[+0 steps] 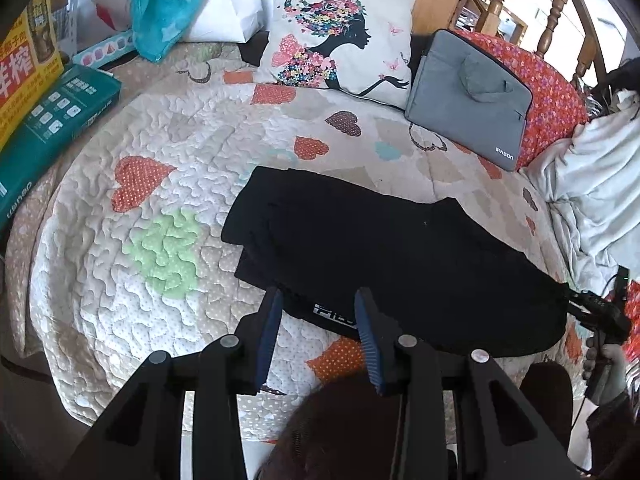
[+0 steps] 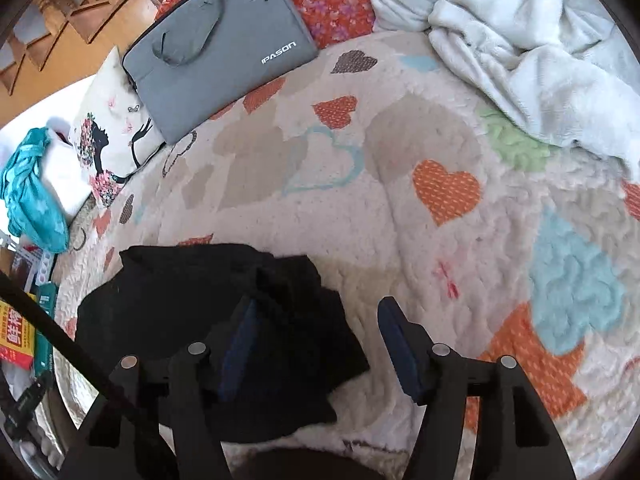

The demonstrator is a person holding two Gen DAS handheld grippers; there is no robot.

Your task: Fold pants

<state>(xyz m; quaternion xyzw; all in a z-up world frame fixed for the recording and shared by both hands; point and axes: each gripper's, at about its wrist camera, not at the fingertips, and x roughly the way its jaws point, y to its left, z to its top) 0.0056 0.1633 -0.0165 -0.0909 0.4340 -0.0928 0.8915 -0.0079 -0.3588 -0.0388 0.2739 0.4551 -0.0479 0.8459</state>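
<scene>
Black pants (image 1: 384, 256) lie folded flat on the heart-patterned quilt (image 1: 168, 184), with a white logo at the near edge. My left gripper (image 1: 318, 300) is open and empty, its blue pads just above the pants' near edge by the logo. In the right wrist view the pants (image 2: 192, 304) lie bunched at lower left. My right gripper (image 2: 318, 312) is open and empty; its left pad (image 2: 240, 336) hangs over the pants' right end, its right pad over bare quilt (image 2: 400, 216). The right gripper also shows at the far right of the left wrist view (image 1: 600, 312).
A grey laptop bag (image 1: 472, 96) leans on a red floral cushion (image 1: 552, 92). A printed pillow (image 1: 340, 36) stands at the back. A white blanket (image 2: 532, 48) is heaped on the right. Boxes (image 1: 44, 136) and a teal cloth (image 1: 168, 4) sit at the left.
</scene>
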